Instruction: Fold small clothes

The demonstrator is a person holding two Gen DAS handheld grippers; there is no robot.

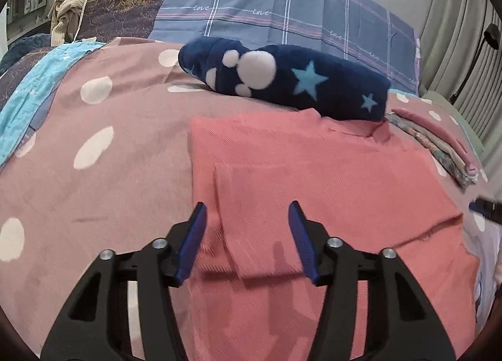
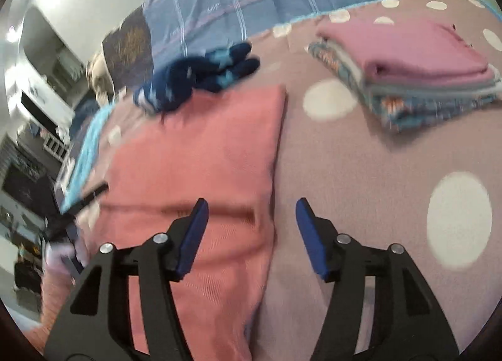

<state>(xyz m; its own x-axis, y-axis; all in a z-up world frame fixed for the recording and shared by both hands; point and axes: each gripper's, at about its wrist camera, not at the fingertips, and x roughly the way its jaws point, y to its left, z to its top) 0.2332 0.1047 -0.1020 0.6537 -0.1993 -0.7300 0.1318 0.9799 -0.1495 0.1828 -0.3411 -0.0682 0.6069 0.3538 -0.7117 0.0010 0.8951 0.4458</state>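
Observation:
A salmon-pink garment (image 1: 313, 172) lies flat on the polka-dot bed cover (image 1: 94, 157), with a fold of it lying over its near-left part. My left gripper (image 1: 248, 219) is open and empty, just above the garment's near-left part. In the right wrist view the same garment (image 2: 194, 153) lies to the left, and my right gripper (image 2: 251, 216) is open and empty over its right edge. The right gripper's tip (image 1: 484, 207) shows at the right edge of the left wrist view.
A navy fleece item with stars and white dots (image 1: 282, 75) lies on the garment's far edge, also in the right wrist view (image 2: 194, 81). A stack of folded clothes (image 2: 408, 72) sits to the right. Plaid bedding (image 1: 282, 9) lies behind.

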